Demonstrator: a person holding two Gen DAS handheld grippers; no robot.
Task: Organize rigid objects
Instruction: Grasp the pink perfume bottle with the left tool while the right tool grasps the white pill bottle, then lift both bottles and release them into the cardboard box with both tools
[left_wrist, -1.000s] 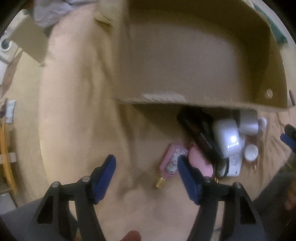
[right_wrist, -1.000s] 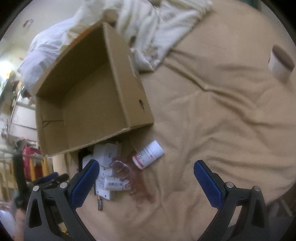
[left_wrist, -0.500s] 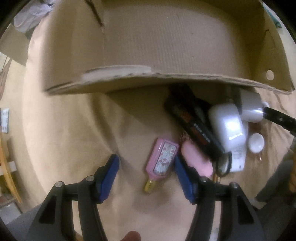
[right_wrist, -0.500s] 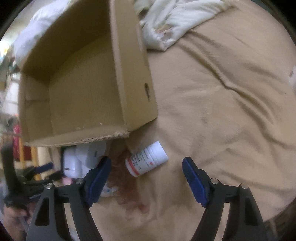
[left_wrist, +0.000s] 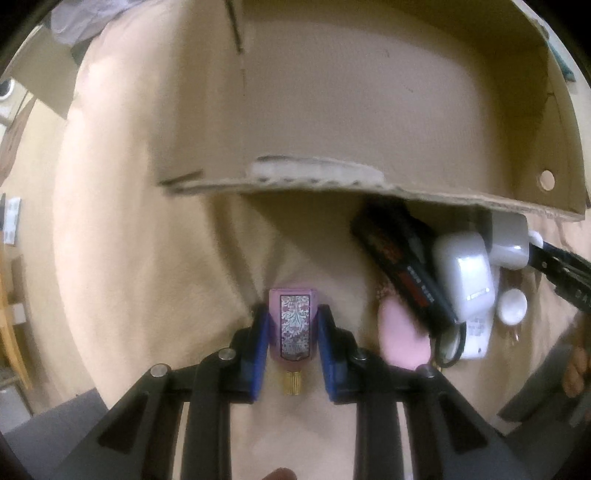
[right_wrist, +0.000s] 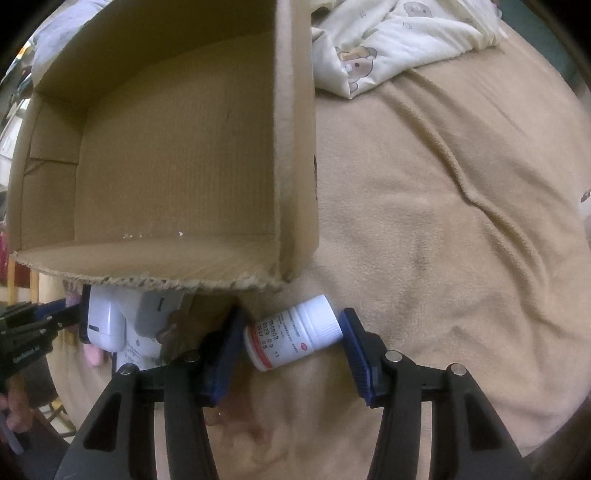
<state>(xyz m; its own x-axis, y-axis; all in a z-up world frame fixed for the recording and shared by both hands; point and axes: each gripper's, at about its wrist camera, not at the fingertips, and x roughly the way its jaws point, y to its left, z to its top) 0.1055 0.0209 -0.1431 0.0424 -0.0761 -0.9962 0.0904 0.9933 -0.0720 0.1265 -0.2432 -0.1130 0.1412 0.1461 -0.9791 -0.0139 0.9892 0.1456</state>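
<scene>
My left tongs (left_wrist: 292, 334), just closing, clench the pink bottle (left_wrist: 294, 325); right tongs (right_wrist: 291, 341), still narrowing, only straddle the pill bottle (right_wrist: 293, 332) — squeeze squarely before lifting toward the box (right_wrist: 166, 147).

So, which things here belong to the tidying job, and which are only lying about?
Job:
pink perfume bottle
white pill bottle
cardboard box
white earbud case
black flat box

Lying about:
tan blanket
bear-print cloth

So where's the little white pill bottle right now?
In the right wrist view, the white pill bottle lies on its side on the tan blanket, between the right hand-held gripper's blue pads, just below the cardboard box's corner.
</scene>
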